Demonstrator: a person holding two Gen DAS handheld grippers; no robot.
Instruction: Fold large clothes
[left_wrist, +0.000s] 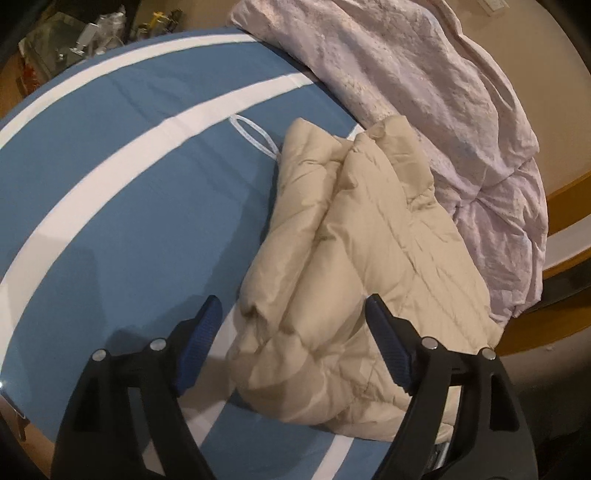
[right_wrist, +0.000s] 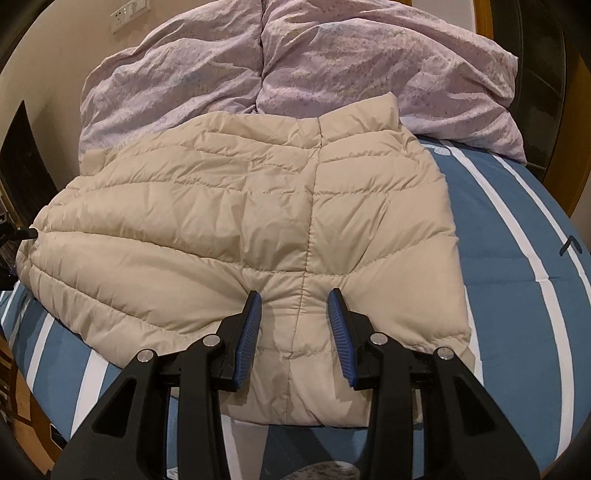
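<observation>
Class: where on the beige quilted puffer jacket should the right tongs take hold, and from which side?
Grip the beige quilted puffer jacket at its near folded edge, coming in low from the front. The open right tongs already straddle its centre seam, and the padding bunches thickly there.

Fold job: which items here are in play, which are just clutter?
In play: beige puffer jacket, left gripper, right gripper, both open over it.

Clutter: pink duvet, striped blue bedsheet, white loop strap, wall socket.

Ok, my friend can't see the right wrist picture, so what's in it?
A folded beige puffer jacket lies on a blue-and-white striped bedsheet. The open right claw hovers over its near edge, and a crumpled pink duvet sits behind.
</observation>
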